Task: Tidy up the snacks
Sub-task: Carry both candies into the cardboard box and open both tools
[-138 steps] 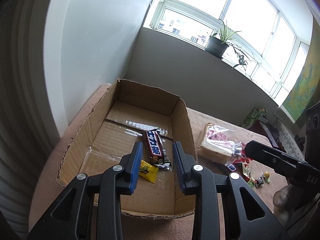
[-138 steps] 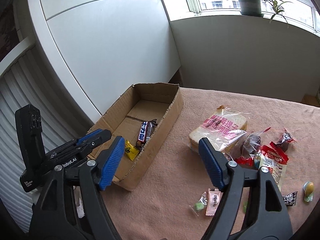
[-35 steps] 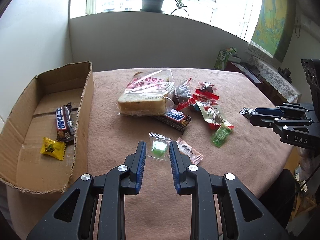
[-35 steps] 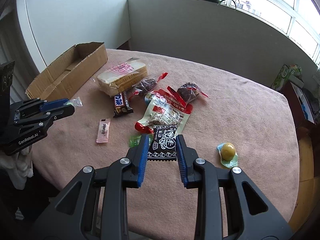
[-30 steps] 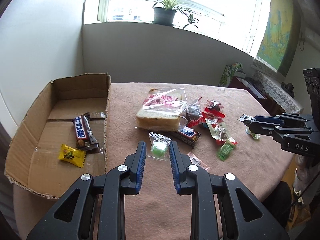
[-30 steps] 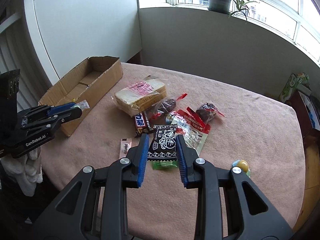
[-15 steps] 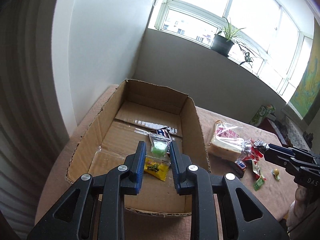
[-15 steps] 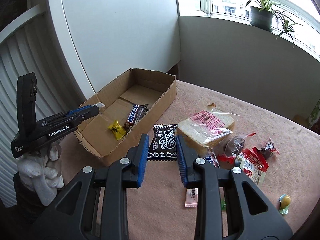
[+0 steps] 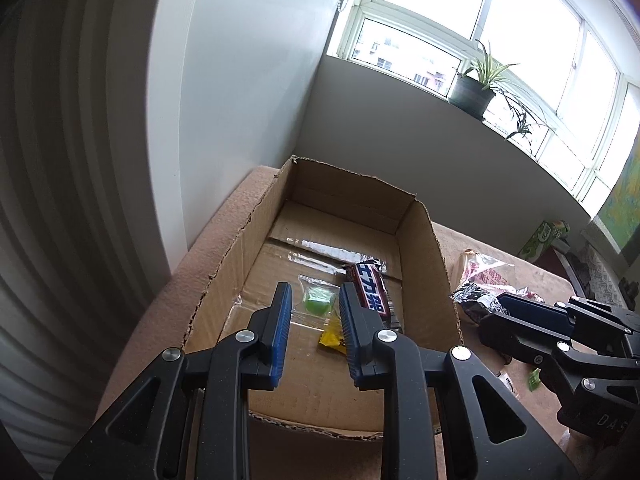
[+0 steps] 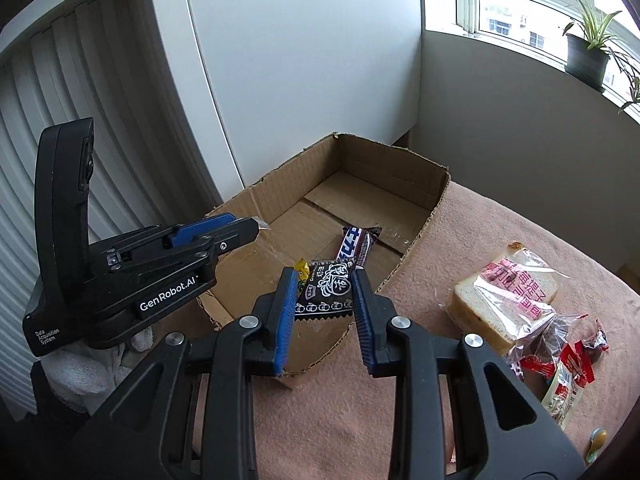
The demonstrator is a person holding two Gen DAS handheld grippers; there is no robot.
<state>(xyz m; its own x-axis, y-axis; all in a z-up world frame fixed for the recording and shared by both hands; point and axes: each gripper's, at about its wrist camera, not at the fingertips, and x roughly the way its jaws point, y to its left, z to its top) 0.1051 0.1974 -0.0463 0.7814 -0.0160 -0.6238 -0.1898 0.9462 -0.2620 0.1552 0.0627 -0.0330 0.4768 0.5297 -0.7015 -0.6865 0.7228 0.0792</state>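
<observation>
Two grippers: the left gripper [image 9: 314, 304] is clamped on one clear packet with a green candy [image 9: 318, 300] above the cardboard box [image 9: 424, 264], and the right gripper [image 10: 324, 292] at 3 o'clock is clamped on one black snack packet [image 10: 326, 290]. Inside the box lie one chocolate bar [image 9: 372, 290] and one yellow candy [image 9: 332, 338]. One bagged bread slice [image 10: 508, 300] lies at 3 o'clock on the pink tablecloth [image 10: 480, 232]; one potted plant [image 9: 474, 90] stands at the window.
</observation>
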